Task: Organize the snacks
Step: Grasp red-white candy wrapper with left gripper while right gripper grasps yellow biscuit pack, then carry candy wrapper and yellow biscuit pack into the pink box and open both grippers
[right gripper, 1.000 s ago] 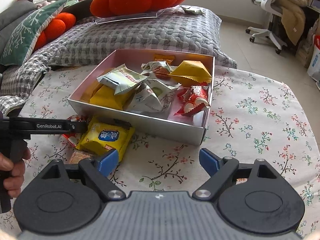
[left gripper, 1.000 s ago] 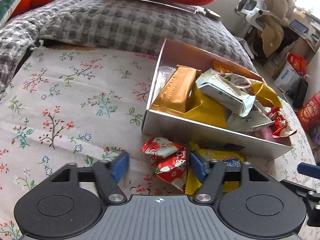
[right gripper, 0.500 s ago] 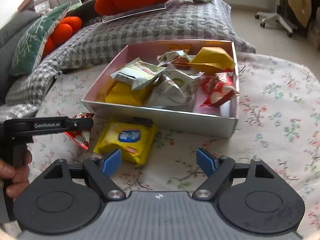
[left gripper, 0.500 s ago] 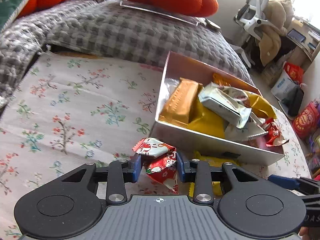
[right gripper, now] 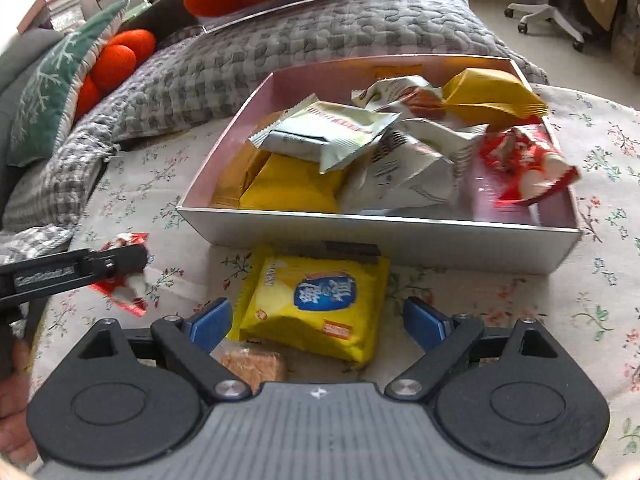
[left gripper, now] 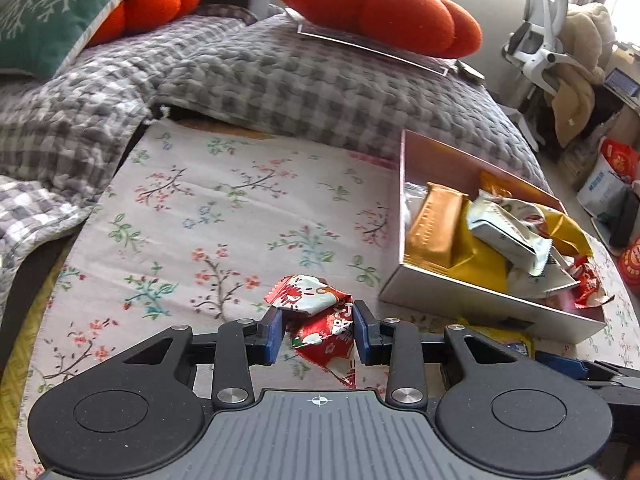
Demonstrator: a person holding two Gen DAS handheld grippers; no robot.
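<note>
- Your left gripper [left gripper: 319,332] is pinching the red-and-white snack packet [left gripper: 320,330] between its blue pads, nearly closed, with the crinkled wrapper bunching above and hanging below them. In the right wrist view the packet looks to be just off the floral cloth [left gripper: 224,216], though you cannot be sure it is fully clear.
- Your right gripper [right gripper: 318,320] is standing wide open with nothing in it, its fingers straddling the yellow biscuit pack [right gripper: 316,304] that is lying on the cloth just in front of the box [right gripper: 380,236].
- The box is already sitting crowded: gold, yellow, pale green and red wrappers are piling above the rim on the far side.
- The grip on the red packet is catching loose foil, not the contents, so a quick swing toward the box is likely to let it slide out.
- Dropping it onto the heap is risking a rollover; the red packet [right gripper: 528,168] leaning at the box's right wall looks ready to tip out.
- The two grippers are working close together, so crossing paths near the front wall could cause a knock.
- A small brown wafer [right gripper: 254,364] is lying right under your right gripper; closing low could trap it along with the yellow pack.
</note>
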